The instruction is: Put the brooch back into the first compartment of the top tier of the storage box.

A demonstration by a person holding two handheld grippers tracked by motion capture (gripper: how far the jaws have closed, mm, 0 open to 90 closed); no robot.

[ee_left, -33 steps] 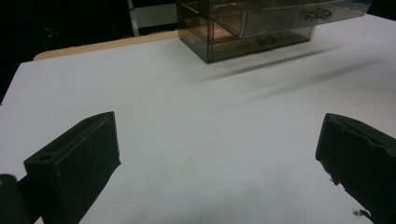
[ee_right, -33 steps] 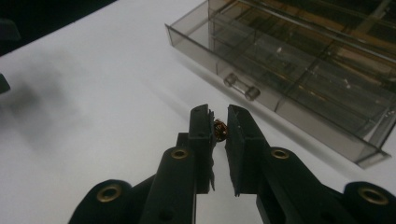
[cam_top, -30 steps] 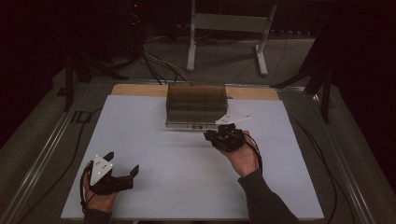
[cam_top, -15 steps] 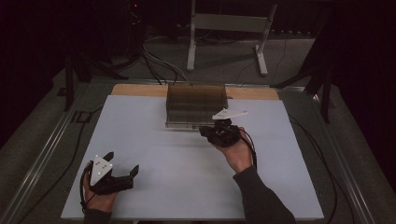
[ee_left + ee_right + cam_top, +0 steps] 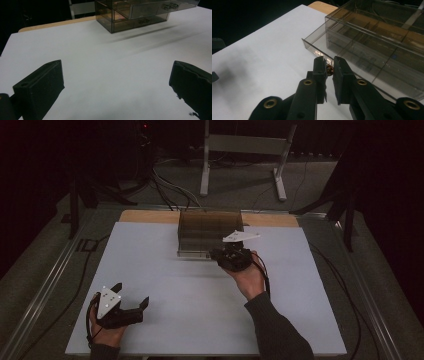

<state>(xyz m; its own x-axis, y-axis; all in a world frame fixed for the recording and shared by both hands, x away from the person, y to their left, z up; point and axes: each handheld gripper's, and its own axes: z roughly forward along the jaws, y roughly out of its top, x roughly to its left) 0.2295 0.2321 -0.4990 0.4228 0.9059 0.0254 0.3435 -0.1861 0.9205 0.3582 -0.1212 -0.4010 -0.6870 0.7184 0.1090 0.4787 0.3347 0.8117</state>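
A smoky clear drawer organizer [image 5: 200,230] stands at the back middle of the white table [image 5: 150,250]. My right gripper [image 5: 218,255] is at its front right corner. In the right gripper view the jaws [image 5: 329,65] are shut on a small dark reddish-brown object [image 5: 330,70], held just over the open lower drawer [image 5: 317,47] of the organizer [image 5: 374,42]. My left gripper [image 5: 131,293] rests at the near left of the table, open and holding nothing [image 5: 117,75]. From there the organizer [image 5: 130,15] shows far off.
A wooden strip [image 5: 145,216] runs along the table's back edge behind the organizer. A metal stand [image 5: 245,155] and cables lie on the floor beyond. Metal rails [image 5: 45,290] flank the table. Cables trail from the right hand across the table's right side.
My right gripper has moved a little left and farther back, closer to the organizer's front. The left gripper has stayed where it was.
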